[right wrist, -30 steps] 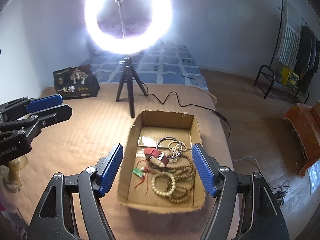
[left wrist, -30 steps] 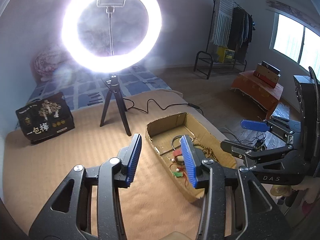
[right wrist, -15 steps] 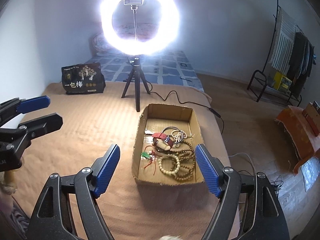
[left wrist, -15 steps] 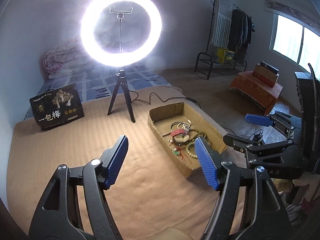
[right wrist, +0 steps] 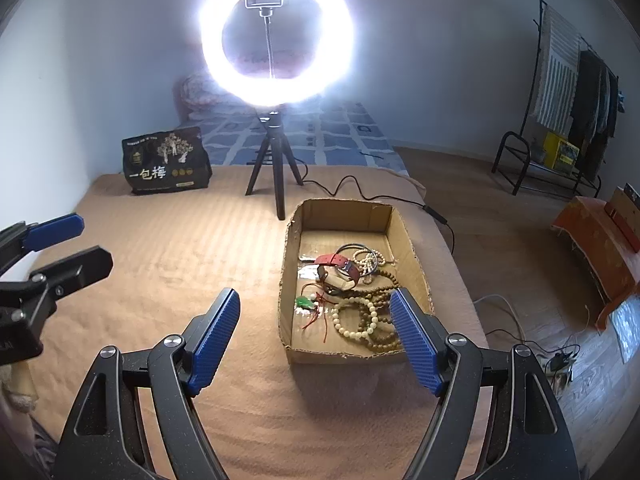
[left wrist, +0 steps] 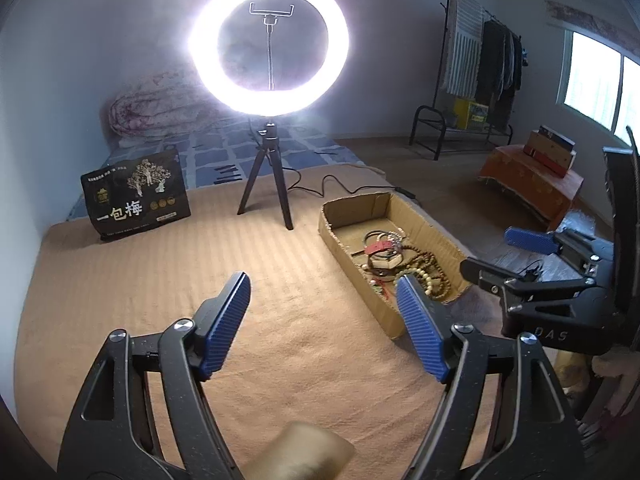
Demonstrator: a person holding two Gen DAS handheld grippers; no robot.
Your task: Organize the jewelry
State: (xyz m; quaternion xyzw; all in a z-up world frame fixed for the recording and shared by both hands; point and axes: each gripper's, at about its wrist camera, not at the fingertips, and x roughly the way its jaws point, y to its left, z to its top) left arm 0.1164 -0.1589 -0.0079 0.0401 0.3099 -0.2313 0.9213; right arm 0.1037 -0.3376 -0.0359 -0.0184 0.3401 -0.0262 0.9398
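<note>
A lit ring light (right wrist: 276, 36) on a black tripod (right wrist: 275, 168) stands beside a black printed bag (right wrist: 166, 161) on a tan blanket (right wrist: 168, 256); a clothes rack (right wrist: 568, 92) lines the far wall.

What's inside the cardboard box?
The box holds tangled bead strings, a red-strapped watch, dark bangles and a green pendant. Anything beneath the tangle is hidden.

A lit ring light (right wrist: 276, 36) on a small black tripod (right wrist: 275, 168) stands far on a tan blanket (right wrist: 160, 264), glaring against the pale grey wall (right wrist: 420, 40). Behind it lie a blue patterned sheet (right wrist: 340, 136) and a rolled quilt (left wrist: 152, 112). On the right, a black clothes rack (right wrist: 576, 92) stands on the wooden floor (right wrist: 480, 184); a bright window (left wrist: 600, 84) shows far right.
</note>
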